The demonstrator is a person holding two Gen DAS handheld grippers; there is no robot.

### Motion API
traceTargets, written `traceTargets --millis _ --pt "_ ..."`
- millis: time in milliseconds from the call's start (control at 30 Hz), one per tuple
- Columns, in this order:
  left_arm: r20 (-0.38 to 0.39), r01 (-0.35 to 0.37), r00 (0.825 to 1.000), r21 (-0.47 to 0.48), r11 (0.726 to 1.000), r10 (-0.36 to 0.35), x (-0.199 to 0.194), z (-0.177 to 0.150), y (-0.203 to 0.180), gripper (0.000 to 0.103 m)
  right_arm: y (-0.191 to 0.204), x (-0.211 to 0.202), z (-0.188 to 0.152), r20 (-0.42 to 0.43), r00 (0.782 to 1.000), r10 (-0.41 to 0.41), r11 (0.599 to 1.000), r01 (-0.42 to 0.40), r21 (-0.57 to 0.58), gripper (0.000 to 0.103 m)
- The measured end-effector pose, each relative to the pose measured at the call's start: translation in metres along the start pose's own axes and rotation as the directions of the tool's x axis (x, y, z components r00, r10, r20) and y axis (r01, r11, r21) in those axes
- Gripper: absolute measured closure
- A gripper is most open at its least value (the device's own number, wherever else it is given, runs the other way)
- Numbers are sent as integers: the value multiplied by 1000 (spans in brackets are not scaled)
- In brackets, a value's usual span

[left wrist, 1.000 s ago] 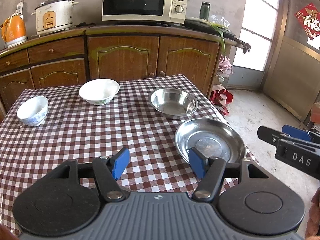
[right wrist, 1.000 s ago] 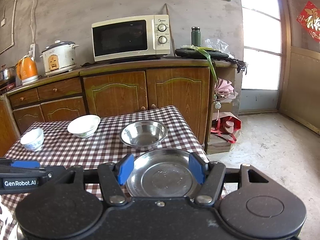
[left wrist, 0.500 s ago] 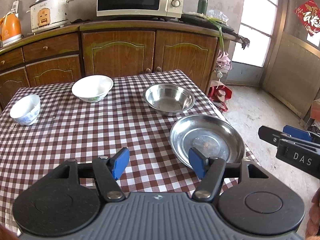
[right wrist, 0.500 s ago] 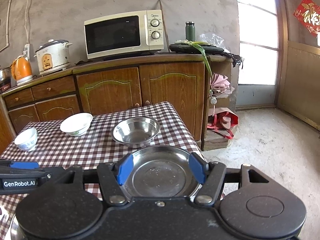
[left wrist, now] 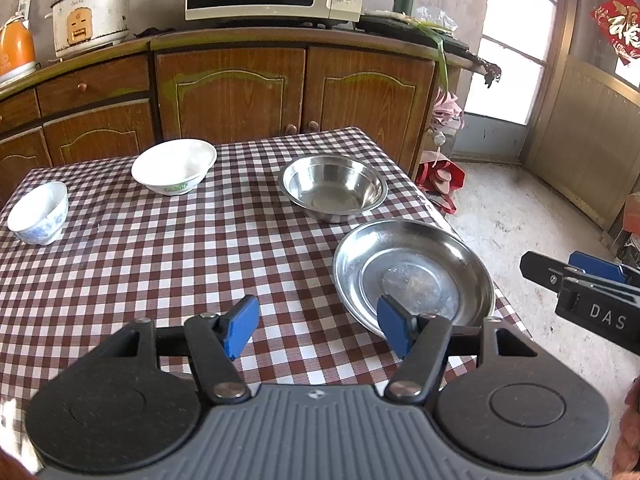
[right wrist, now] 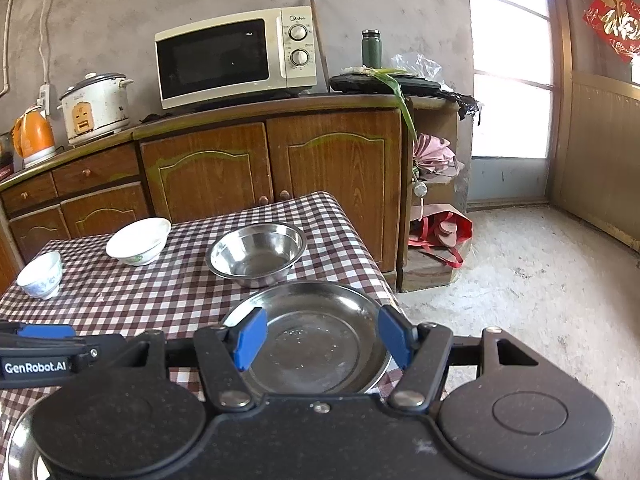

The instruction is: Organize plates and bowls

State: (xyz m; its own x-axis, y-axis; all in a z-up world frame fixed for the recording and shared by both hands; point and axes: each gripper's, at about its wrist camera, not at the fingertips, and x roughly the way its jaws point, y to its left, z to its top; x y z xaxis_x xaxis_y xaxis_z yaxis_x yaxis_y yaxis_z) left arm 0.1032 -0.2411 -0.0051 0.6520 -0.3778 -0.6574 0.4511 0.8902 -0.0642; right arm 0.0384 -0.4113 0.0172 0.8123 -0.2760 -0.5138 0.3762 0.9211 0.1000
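On the checked tablecloth, a flat steel plate (left wrist: 412,276) lies at the near right corner, with a steel bowl (left wrist: 332,188) just behind it. A white bowl (left wrist: 174,166) sits further left, and a small blue-patterned bowl (left wrist: 38,212) sits at the far left. My left gripper (left wrist: 318,330) hovers open over the cloth, its right pad over the plate's near rim. My right gripper (right wrist: 322,338) is open above the steel plate (right wrist: 312,304), gripping nothing. Behind it stand the steel bowl (right wrist: 256,254), the white bowl (right wrist: 138,240) and the small bowl (right wrist: 40,274).
A wooden cabinet (right wrist: 272,160) behind the table carries a microwave (right wrist: 236,64), a rice cooker (right wrist: 96,106) and an orange kettle (right wrist: 34,136). A red bag (right wrist: 440,232) lies on the concrete floor to the right. Another steel rim (right wrist: 16,448) shows at the bottom left.
Both grippers have come a little lower and closer to the table, so the dishes look slightly larger. Jaw widths are unchanged and no dish has moved.
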Motion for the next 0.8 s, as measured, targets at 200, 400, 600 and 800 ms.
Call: traceTargets --millis 200,400,600,800 --pt "-13 -2 1000 -6 1000 2 9 2 0 36 -8 9 -2 -12 1000 -11 1000 11 8 28" --pt "-28 -9 1000 -6 1000 9 20 1 -2 36 -15 20 -5 -32 999 -17 1000 18 15 28" --pt "-37 -12 999 -1 1000 12 30 3 -5 36 -20 32 -7 -45 999 -21 1000 22 20 28" --pt "-51 -18 999 -6 1000 18 45 5 -7 36 -26 47 -9 -65 997 -28 999 30 22 28"
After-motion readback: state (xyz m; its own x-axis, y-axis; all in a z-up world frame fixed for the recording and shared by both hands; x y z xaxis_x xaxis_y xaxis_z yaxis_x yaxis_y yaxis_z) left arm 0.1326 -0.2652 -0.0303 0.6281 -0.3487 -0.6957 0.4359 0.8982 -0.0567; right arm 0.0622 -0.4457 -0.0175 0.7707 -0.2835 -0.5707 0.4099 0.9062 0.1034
